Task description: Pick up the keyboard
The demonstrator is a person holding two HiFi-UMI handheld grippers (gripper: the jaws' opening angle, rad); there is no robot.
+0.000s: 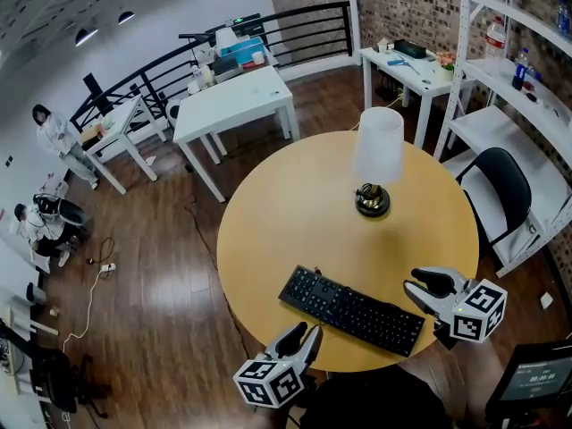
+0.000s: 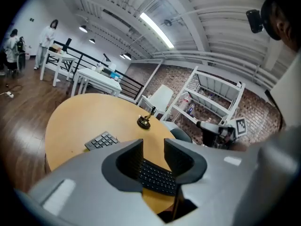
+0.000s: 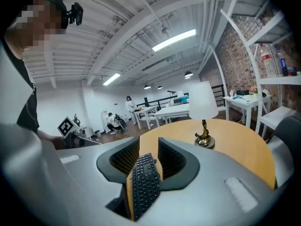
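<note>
Dark wood flooring and a brick wall surround a round wooden table (image 1: pixel 268 213), which carries a white-shaded lamp (image 1: pixel 376 155) and the black keyboard (image 1: pixel 351 310). That keyboard lies flat near the table's front edge, slanted so its left end sits further in than its right, and it is not yet lifted. The left gripper (image 1: pixel 307 335) hangs at the table's near rim, just beside the keyboard's front-left part. Its own view shows the 2 jaws standing well apart, with only air between the pads and the keys lying beyond the gap. The right gripper (image 1: pixel 418 286) sits just beside the keyboard's right end. Its view looks down the keyboard's length through jaws set moderately apart, pads touching nothing. The task looks to be at the approach: both grippers are lined up at opposite ends, while closing on the 2 ends and the lift itself are left to do. Readable writing is scarce. Each marker cube (image 1: pixel 479 312) bears only black-and-white square patterns, the key legends are too small to read, and a small screen (image 1: pixel 536 378) at the lower right shows digits too blurred to make out
</note>
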